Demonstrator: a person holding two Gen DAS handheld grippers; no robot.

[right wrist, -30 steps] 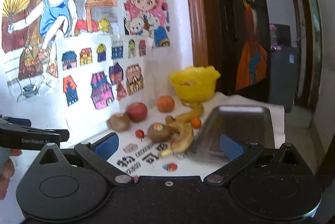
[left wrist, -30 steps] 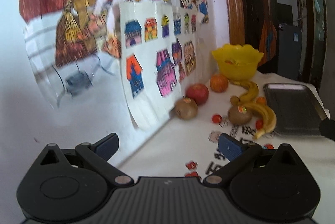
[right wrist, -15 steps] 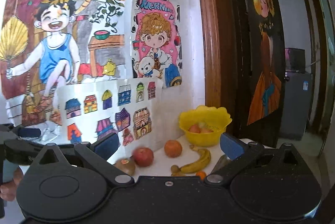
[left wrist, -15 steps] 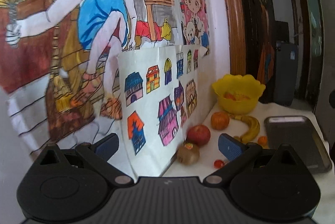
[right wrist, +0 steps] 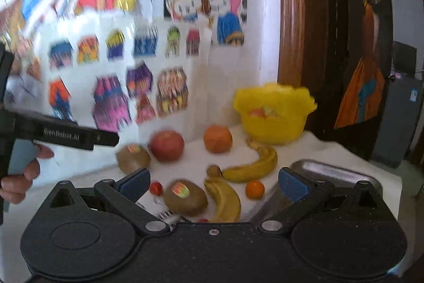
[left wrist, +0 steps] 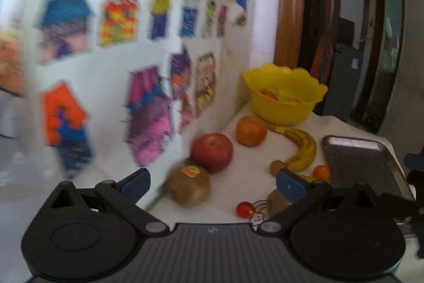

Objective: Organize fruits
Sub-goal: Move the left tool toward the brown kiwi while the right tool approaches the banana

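Fruit lies loose on a white tabletop (right wrist: pixel 196 158). In the left wrist view a stickered kiwi (left wrist: pixel 189 185) sits just ahead of my open left gripper (left wrist: pixel 212 183), with a red apple (left wrist: pixel 212 152), an orange (left wrist: pixel 251 130) and a banana (left wrist: pixel 302 150) beyond. A yellow bowl (left wrist: pixel 283 97) holding fruit stands at the back. My right gripper (right wrist: pixel 213 183) is open over a second kiwi (right wrist: pixel 185 197) and a banana (right wrist: pixel 225 199); another banana (right wrist: pixel 254 165), the apple (right wrist: pixel 166 145), orange (right wrist: pixel 217 138) and bowl (right wrist: pixel 274 113) lie farther off. Both grippers hold nothing.
A dark metal tray (left wrist: pixel 363 164) lies at the right of the fruit, also seen as the tray (right wrist: pixel 334 173). Small cherry tomatoes (left wrist: pixel 244 209) and a tiny orange (right wrist: pixel 255 189) are scattered about. Drawings cover the wall (right wrist: pixel 127 50) on the left. A hand (right wrist: pixel 18 177) holds the left gripper.
Both grippers have dropped and tilted down toward the table; the fruit now fills more of each view. The frames are blurred by motion. Both stay open.
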